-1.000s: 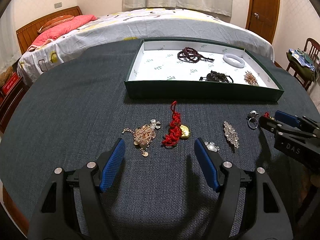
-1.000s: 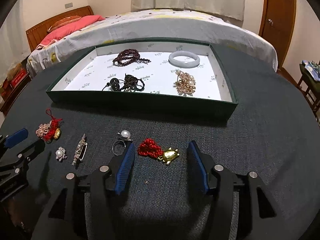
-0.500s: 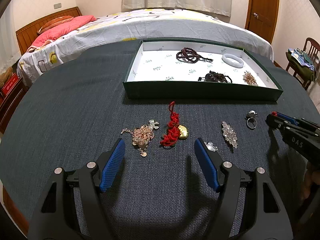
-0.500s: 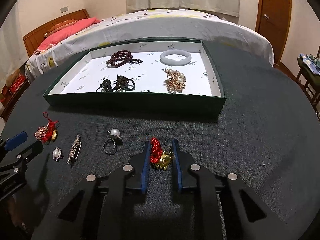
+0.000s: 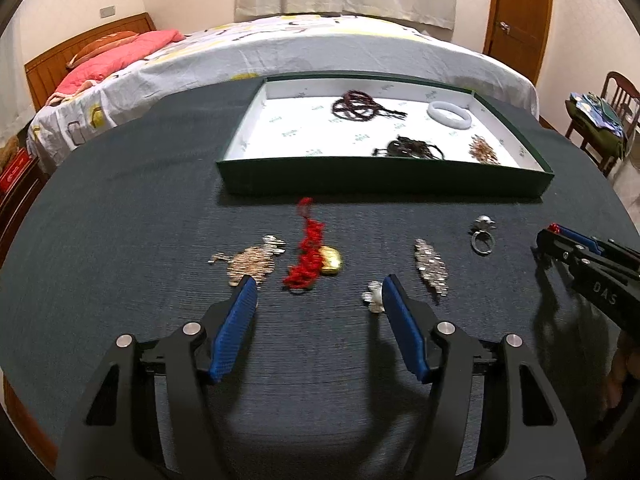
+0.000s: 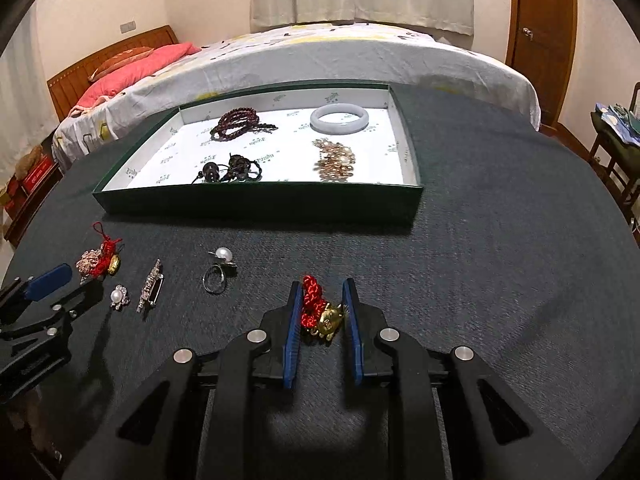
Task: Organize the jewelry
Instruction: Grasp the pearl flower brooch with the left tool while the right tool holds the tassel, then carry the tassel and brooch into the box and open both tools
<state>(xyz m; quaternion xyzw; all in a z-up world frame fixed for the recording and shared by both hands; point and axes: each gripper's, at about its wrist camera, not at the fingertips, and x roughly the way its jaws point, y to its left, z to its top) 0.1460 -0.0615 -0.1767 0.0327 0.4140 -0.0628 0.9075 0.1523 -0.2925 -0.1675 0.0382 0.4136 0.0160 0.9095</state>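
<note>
Tabletop (image 6: 500,240): green tray (image 6: 256,204) holds four pieces, five loose outside; right claw (image 6: 320,312), angled down, clamped on red-cord gold charm (image 6: 320,312) short of tray; left claw (image 5: 316,312), jaws apart and just narrowed, empty, hovers over red tassel (image 5: 308,256).

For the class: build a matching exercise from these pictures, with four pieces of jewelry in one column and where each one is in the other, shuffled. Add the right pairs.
Things:
1. white bangle
2. red cord with gold charm
3. pearl ring
4. dark red beads

Places:
A. on the dark cloth, no gripper around it
B. between the right gripper's pads
C. tray, far right corner
D. tray, far side, left of the bangle

Pairs: 1-C, 2-B, 3-A, 4-D
</note>
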